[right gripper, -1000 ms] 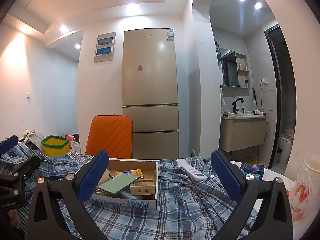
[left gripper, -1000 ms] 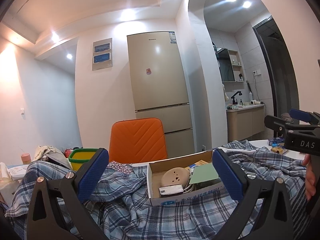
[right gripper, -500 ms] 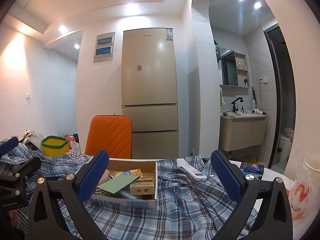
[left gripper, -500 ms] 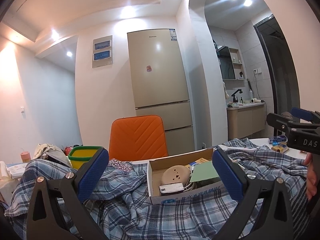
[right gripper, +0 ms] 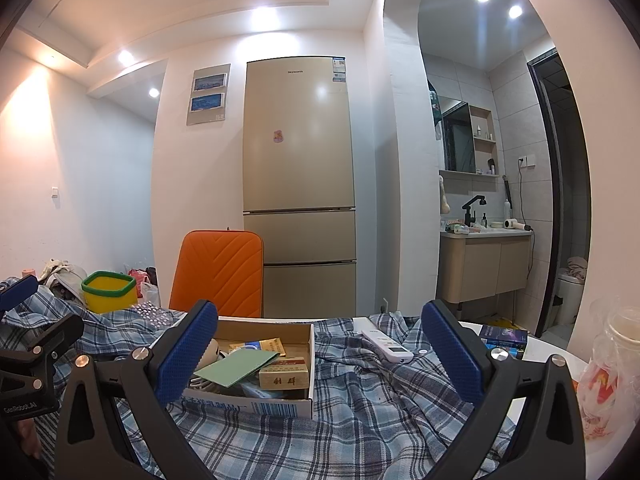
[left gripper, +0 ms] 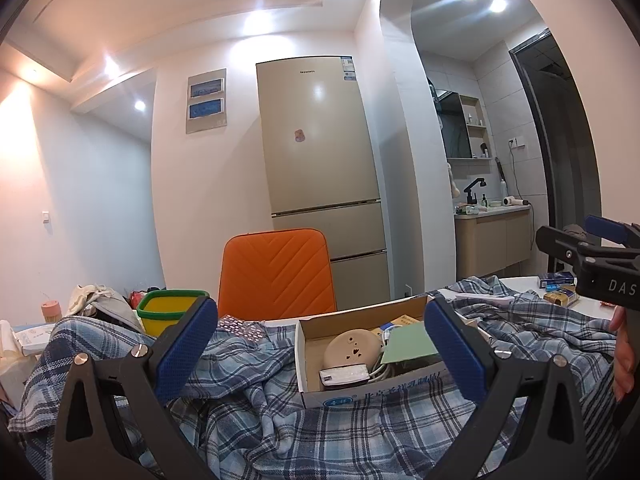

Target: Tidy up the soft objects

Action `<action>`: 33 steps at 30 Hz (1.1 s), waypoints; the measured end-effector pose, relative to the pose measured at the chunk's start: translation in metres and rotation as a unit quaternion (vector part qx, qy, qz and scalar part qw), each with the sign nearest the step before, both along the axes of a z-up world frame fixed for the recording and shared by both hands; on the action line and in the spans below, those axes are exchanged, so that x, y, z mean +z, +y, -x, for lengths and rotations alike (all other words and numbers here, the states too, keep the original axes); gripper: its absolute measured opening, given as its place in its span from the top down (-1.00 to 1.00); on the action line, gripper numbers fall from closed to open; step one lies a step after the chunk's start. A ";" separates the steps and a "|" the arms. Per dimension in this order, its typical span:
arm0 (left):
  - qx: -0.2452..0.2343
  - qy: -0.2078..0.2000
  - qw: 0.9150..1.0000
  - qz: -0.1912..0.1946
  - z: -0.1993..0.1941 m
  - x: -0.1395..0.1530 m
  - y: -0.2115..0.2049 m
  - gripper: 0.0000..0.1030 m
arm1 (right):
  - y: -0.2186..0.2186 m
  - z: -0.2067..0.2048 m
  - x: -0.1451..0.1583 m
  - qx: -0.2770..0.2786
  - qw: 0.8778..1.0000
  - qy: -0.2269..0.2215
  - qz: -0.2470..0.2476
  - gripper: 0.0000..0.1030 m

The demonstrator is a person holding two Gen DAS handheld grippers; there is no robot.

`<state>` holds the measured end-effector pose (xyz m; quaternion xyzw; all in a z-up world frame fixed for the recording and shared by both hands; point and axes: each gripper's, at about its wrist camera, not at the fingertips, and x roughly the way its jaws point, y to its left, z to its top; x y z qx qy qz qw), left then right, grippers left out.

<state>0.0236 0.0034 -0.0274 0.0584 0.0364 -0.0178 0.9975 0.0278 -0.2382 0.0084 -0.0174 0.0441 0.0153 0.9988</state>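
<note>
Both grippers: black angular frames, silver screws, blue textured pads on fingers; white lettering on side.

Cardboard box, orange chair, tall fridge

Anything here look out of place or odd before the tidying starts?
Yes. The blue plaid cloth lies crumpled across the table, with an open cardboard box of odds and ends and a white remote control resting on top of it.

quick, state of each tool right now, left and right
Left tool: open, holding nothing, above the plaid cloth.
Right tool: open, holding nothing, above the same cloth.
</note>
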 end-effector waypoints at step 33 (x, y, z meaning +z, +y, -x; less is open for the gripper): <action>0.006 0.003 1.000 0.001 -0.001 0.000 0.000 -1.00 | -0.009 0.002 0.001 -0.004 1.000 0.001 0.001 -1.00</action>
